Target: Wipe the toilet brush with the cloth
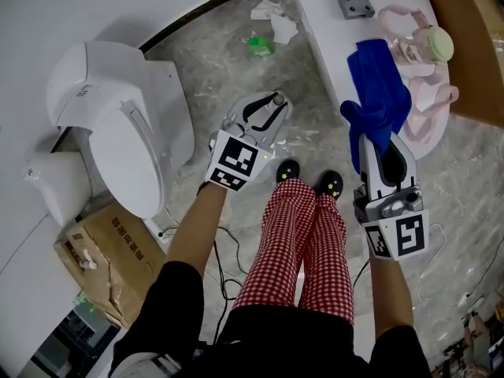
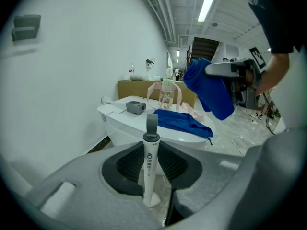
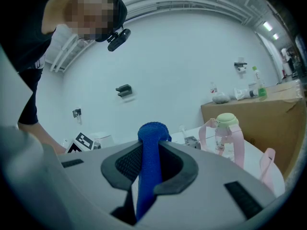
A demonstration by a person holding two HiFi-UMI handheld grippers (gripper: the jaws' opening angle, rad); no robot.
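The left tongs [image 1: 262,118] grip the toilet brush [image 2: 150,152] by the thin white handle between them. It looks stiff, light and slippery, so hold tight. The right tongs [image 1: 376,150] pinch the soft, floppy cloth [image 3: 151,133].

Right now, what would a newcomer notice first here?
Probably the bright blue cloth bunched in the right tool, by the white table. Then the white toilet brush pinched in the left tool, and the toilet at the head view's left.
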